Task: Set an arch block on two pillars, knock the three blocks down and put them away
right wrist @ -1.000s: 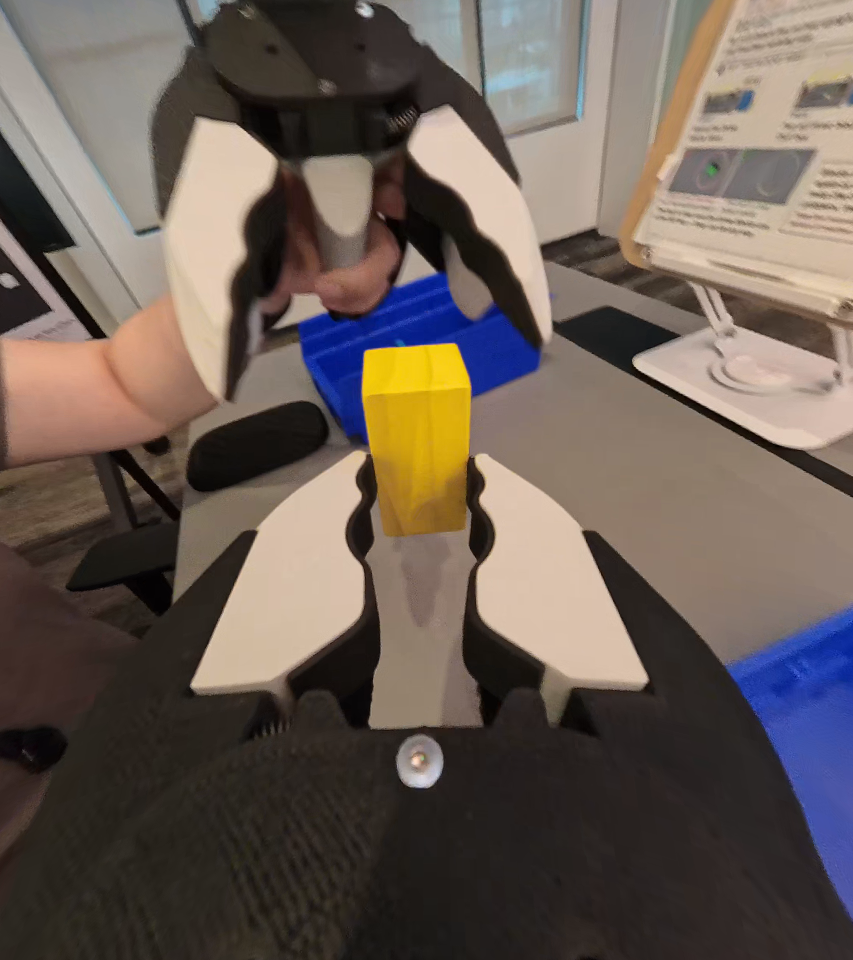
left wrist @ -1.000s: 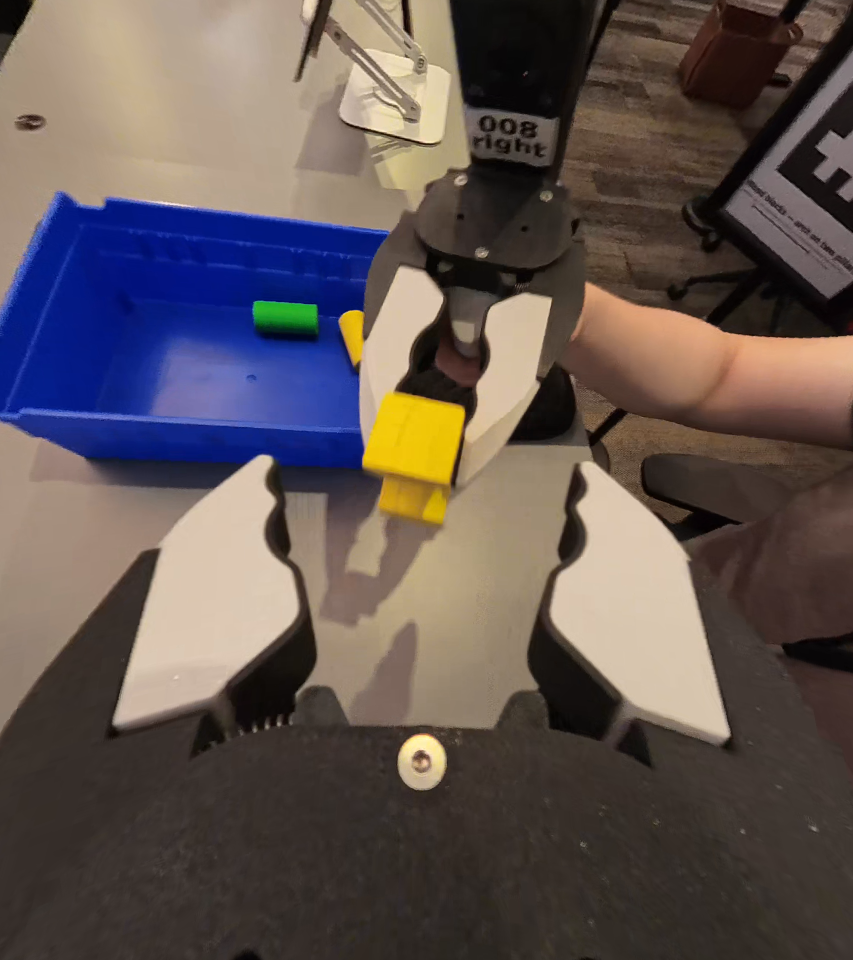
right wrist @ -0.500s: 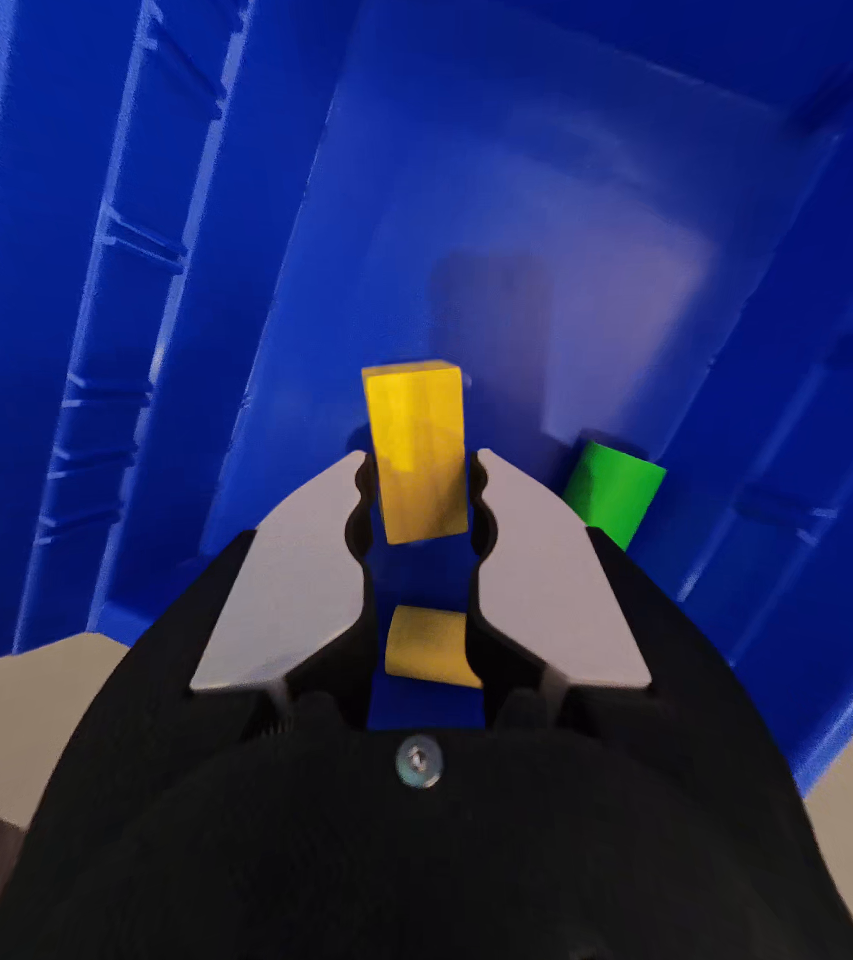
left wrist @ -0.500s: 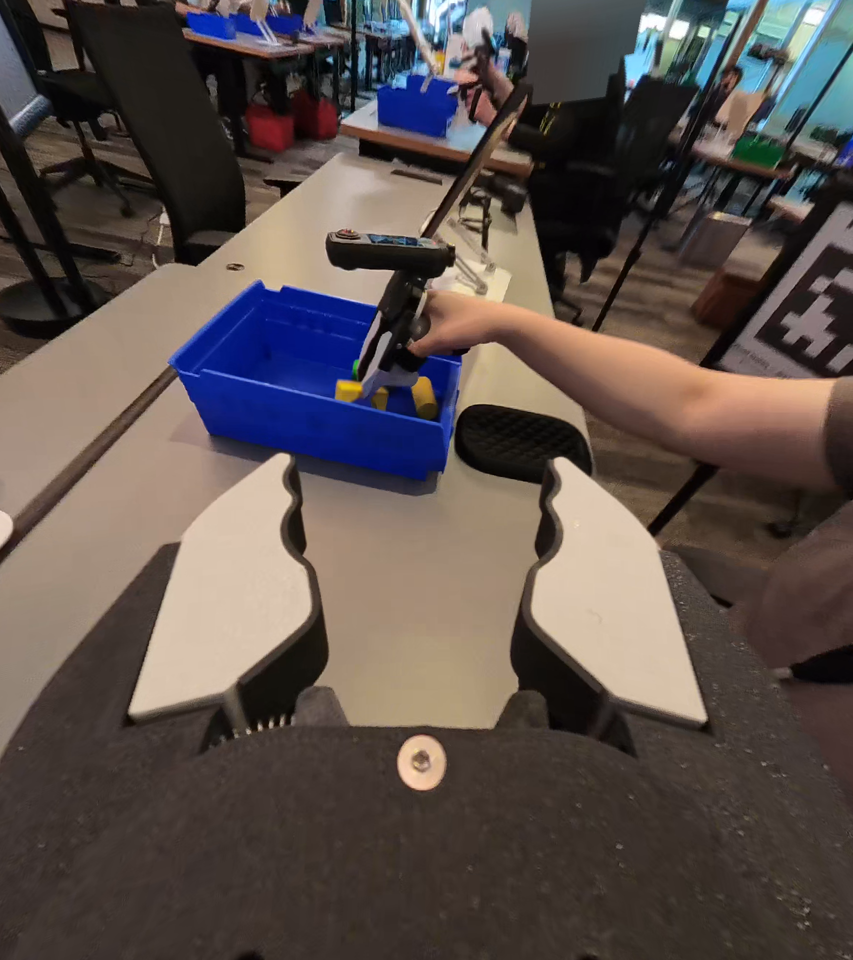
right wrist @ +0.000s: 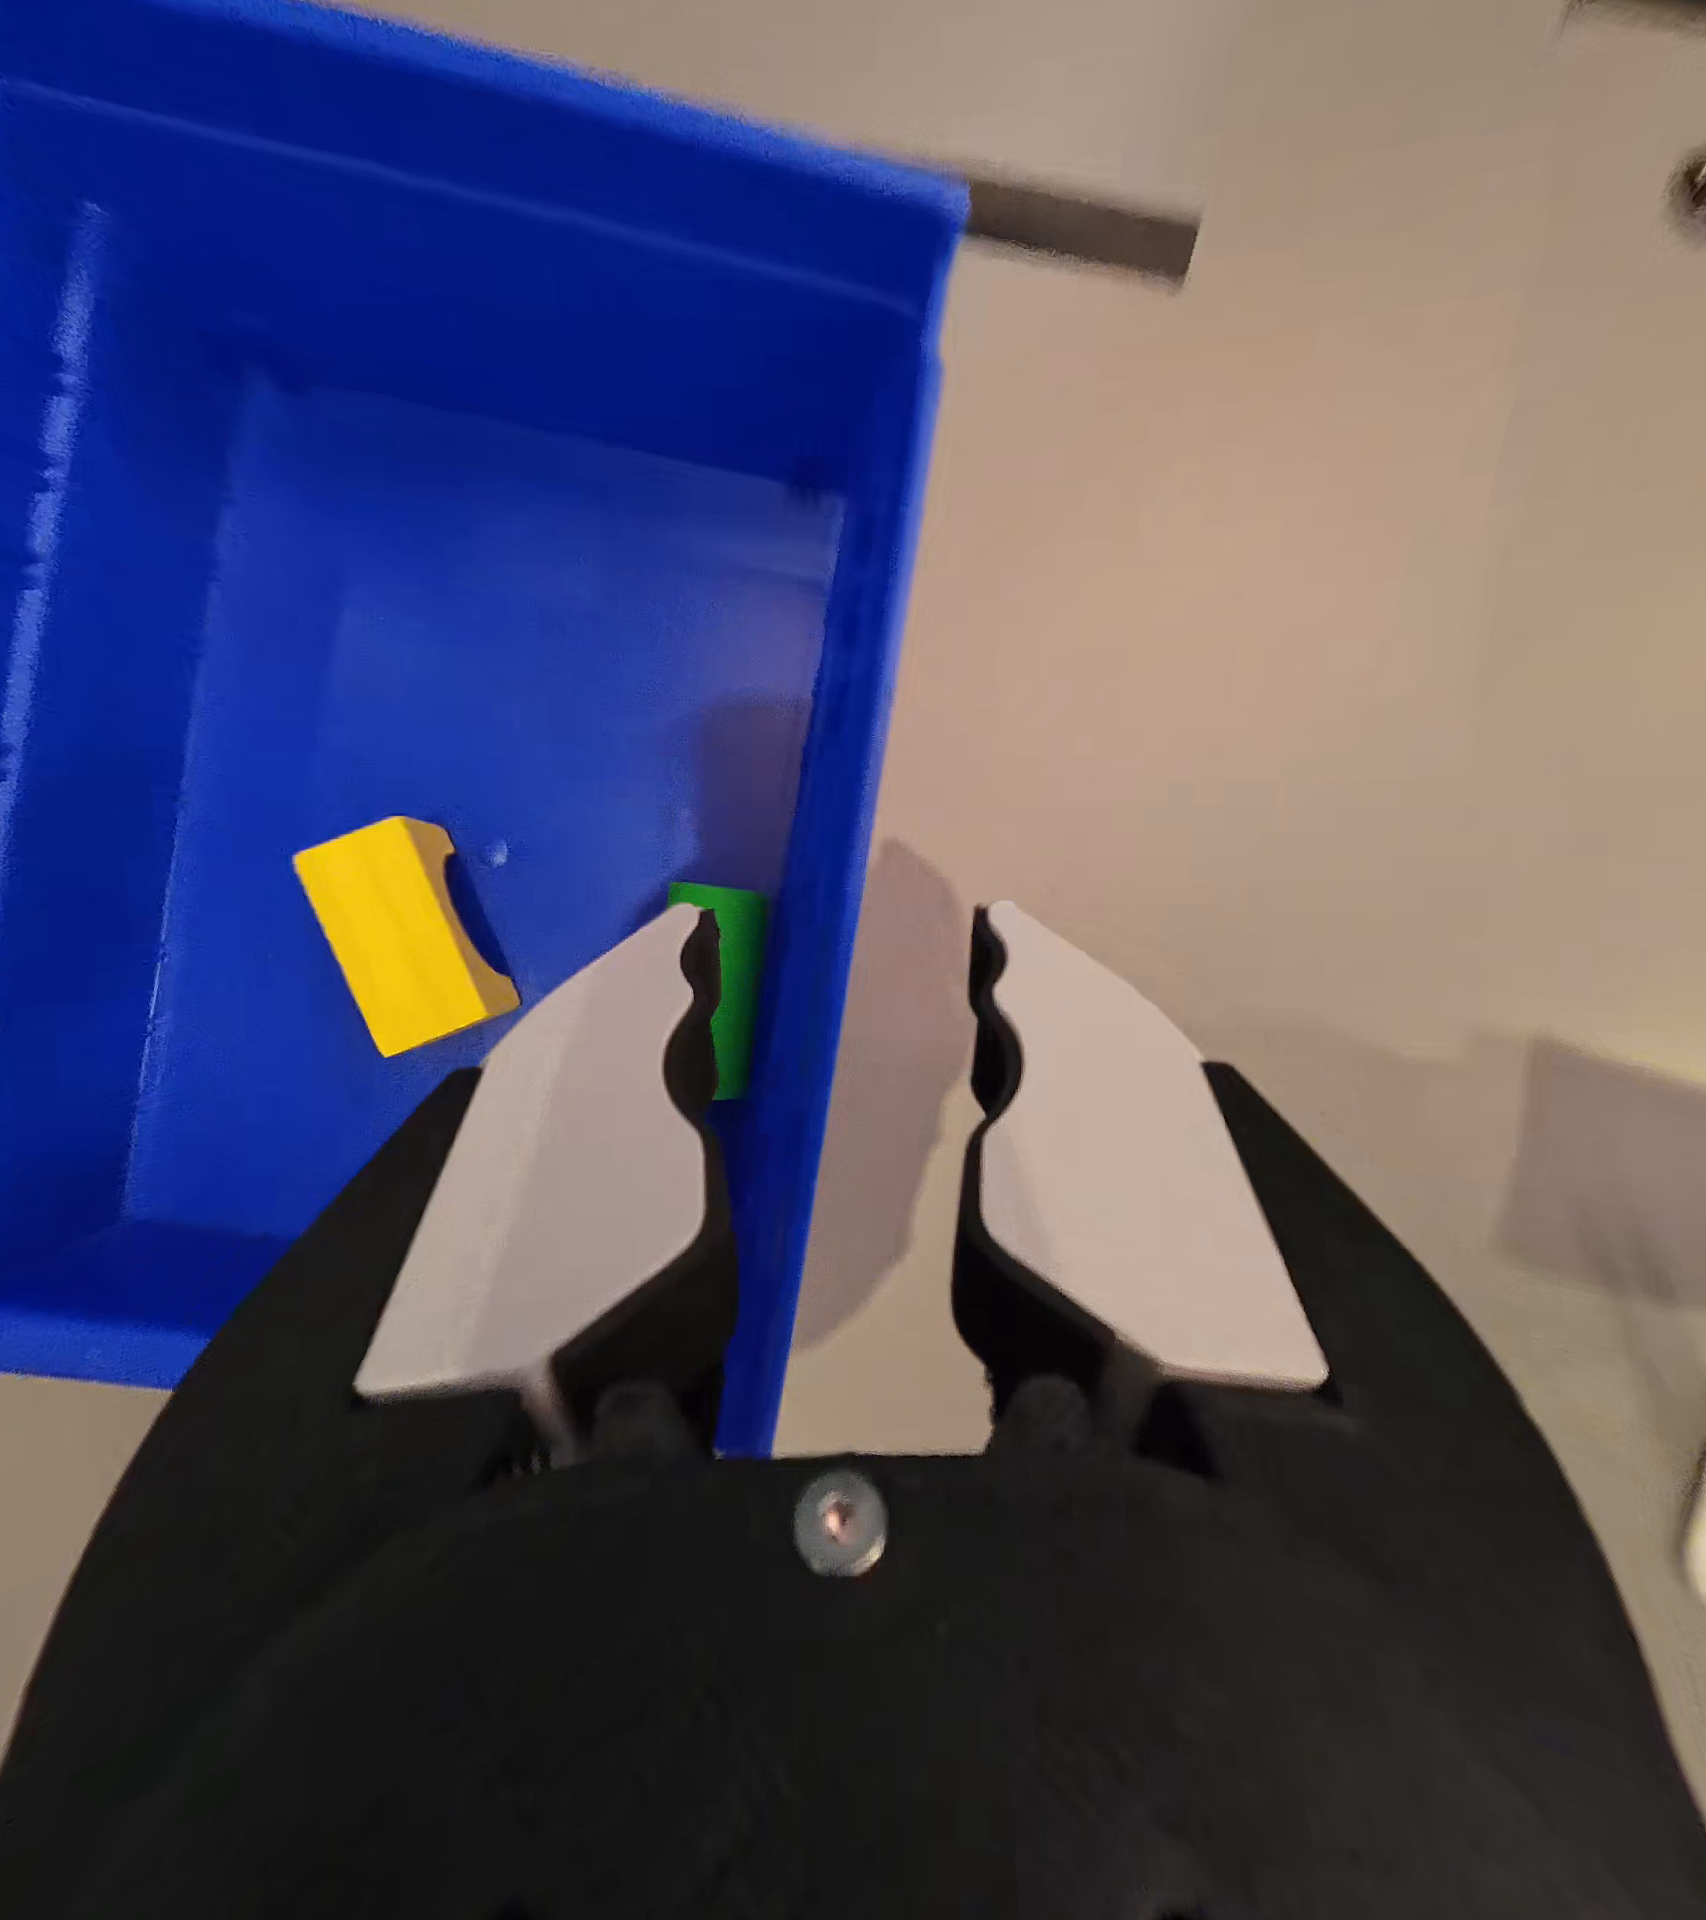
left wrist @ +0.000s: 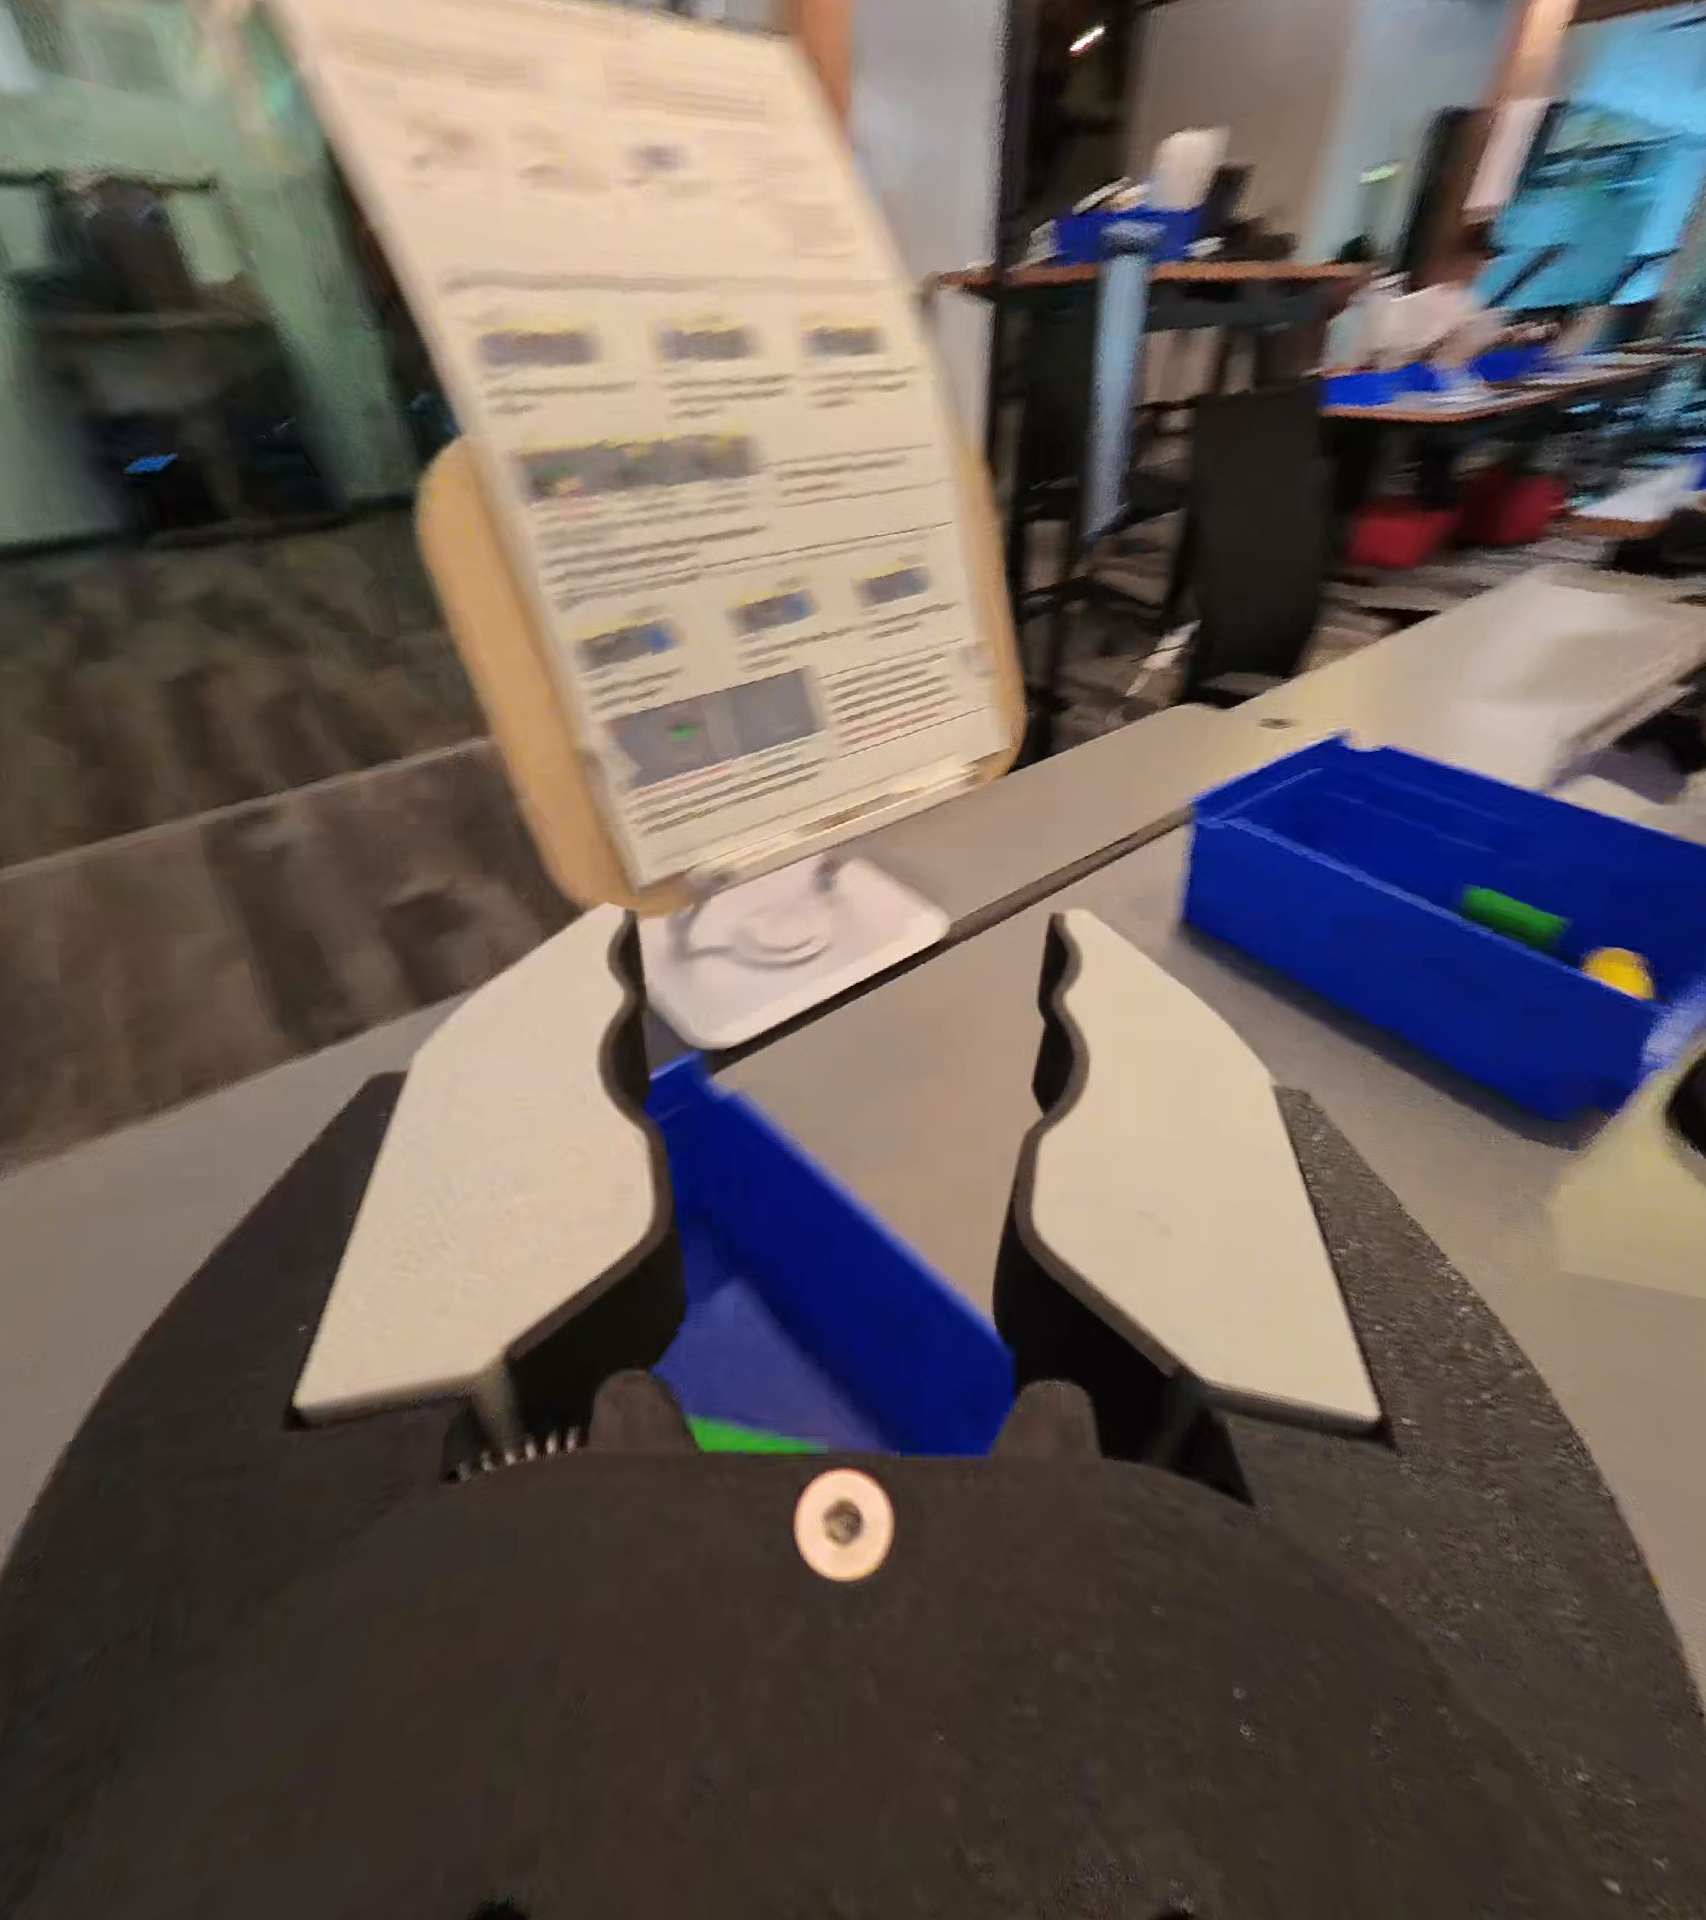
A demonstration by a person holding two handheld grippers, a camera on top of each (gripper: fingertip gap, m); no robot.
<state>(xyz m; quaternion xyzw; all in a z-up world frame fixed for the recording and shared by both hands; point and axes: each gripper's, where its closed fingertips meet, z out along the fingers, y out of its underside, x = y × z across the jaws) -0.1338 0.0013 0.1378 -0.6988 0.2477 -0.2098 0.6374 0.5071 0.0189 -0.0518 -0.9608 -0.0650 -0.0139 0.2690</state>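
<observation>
Right wrist view: arch [right wrist: 402, 935] and green block [right wrist: 737, 987] lie in bin [right wrist: 870, 644]; both grippers [right wrist: 833, 997] [left wrist: 833, 1029] gape empty, task near complete.

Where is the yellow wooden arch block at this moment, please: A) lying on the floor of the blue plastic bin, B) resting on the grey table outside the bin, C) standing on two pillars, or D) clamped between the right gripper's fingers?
A: the yellow wooden arch block lies loose on the floor of the blue plastic bin, while the right gripper is open and empty.
</observation>
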